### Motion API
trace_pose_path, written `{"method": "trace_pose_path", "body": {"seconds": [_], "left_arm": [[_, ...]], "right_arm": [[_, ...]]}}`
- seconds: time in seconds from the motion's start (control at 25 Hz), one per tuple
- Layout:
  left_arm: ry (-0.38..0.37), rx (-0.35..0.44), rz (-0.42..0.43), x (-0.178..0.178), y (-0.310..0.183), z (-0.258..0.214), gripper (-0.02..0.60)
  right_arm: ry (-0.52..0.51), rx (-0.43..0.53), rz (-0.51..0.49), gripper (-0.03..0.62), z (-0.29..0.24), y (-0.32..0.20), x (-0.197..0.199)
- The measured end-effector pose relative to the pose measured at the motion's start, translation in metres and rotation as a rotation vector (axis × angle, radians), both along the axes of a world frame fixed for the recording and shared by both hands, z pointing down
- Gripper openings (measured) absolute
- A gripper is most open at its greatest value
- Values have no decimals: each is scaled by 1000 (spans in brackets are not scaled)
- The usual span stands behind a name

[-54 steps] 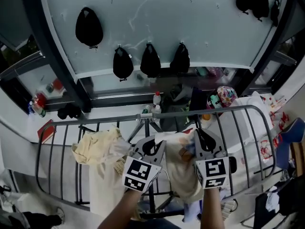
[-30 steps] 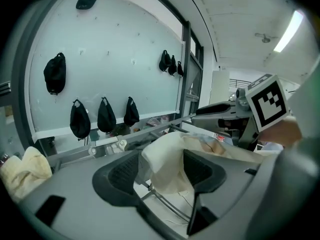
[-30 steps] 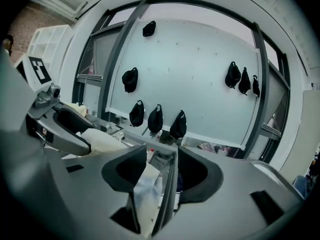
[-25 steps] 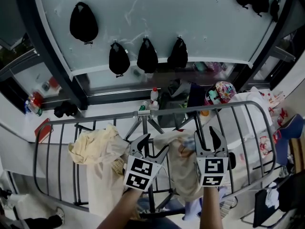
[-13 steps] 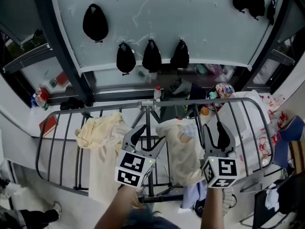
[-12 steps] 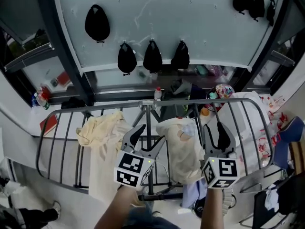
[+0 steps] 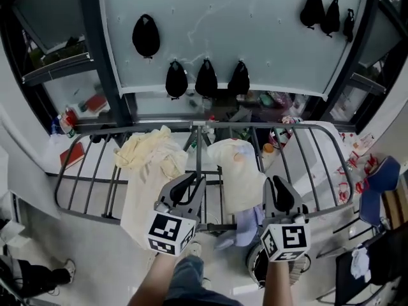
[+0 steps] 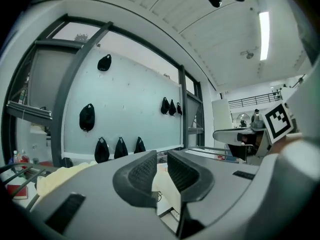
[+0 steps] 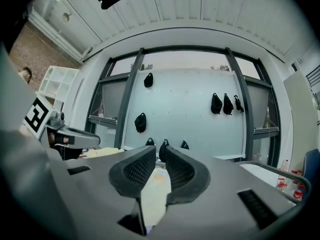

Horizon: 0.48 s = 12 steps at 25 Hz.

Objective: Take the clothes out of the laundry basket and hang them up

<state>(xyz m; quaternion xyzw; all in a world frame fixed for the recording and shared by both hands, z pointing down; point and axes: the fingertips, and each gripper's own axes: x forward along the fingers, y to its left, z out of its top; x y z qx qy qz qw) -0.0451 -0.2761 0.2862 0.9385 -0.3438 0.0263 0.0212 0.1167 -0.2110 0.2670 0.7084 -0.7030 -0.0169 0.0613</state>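
Two garments hang over the metal drying rack (image 7: 268, 127): a pale yellow one (image 7: 148, 164) on the left and a cream one (image 7: 239, 167) in the middle. Both grippers are held in front of the rack, below the garments and apart from them. My left gripper (image 7: 189, 185) has its jaws closing to a narrow gap, with nothing between them (image 8: 161, 161). My right gripper (image 7: 279, 189) is likewise closing and empty (image 9: 160, 159). A blue cloth (image 7: 245, 225) lies below the rack, over a dark round container (image 7: 255, 266) on the floor.
Several black bags (image 7: 206, 78) hang on hooks on the pale wall behind the rack. Bottles and clutter (image 7: 274, 134) stand on the sill beyond it. A white stand (image 7: 322, 164) with more cloth is at the right, and a red box (image 7: 71, 155) at the left.
Both grippers have drawn back from the rack toward me and their jaws have narrowed. The two garments stay draped on the rack. The head view has shifted back and up.
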Motion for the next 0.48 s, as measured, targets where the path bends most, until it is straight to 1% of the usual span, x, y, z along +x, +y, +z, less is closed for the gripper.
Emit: {"method": "trace_pose_path", "body": {"seconds": [0.12,0.2,0.32,0.48], "left_arm": [[7,24,-12,-10,31,0,38],[12,27,-17,-16,48,2,27],[11,18,-19,-22,66,10,21],[11,-12,-12,-26,82,21,20]], "right_arm": [[-20,10,-19,22,7,31,-14],[-30,19,-24,3,9,49,-21],[-50,32,-24,2,15,70,-27],[-75,46,-10,2,19,88,-31]]}}
